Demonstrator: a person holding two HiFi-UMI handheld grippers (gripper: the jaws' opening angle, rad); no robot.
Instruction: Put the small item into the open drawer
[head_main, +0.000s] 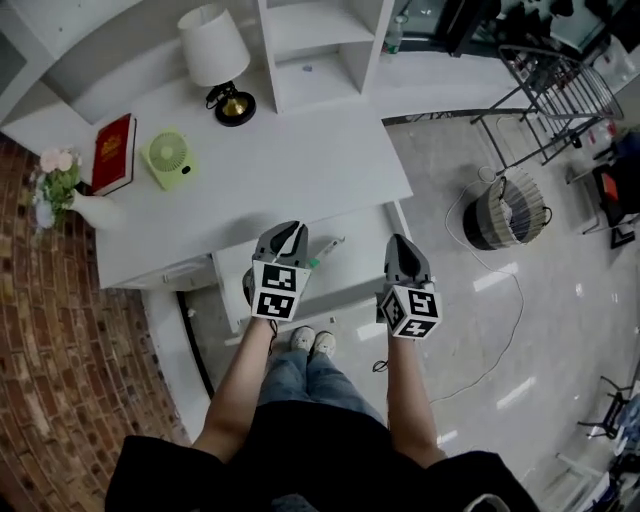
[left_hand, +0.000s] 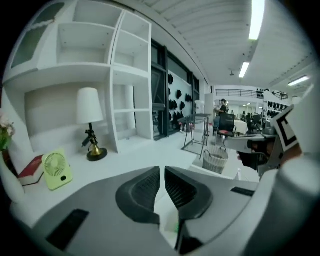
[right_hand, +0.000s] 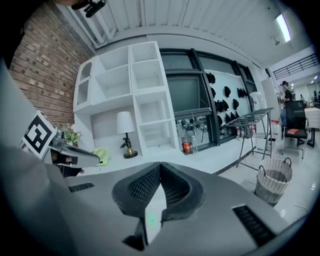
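**Head view:** the small item (head_main: 326, 248), a slim white stick with a green end, appears to lie in the open drawer (head_main: 370, 232). It sits between the left gripper (head_main: 290, 233) and the right gripper (head_main: 398, 244), nearer the left and touching neither. We judge it light, stiff and apt to roll (a pinch across its middle would suit best). **Left gripper view:** the pads (left_hand: 145, 187) stand all but closed on nothing, and we cannot see the item from here. **Right gripper view:** the pads (right_hand: 142, 189) meet at their tips, likewise empty.
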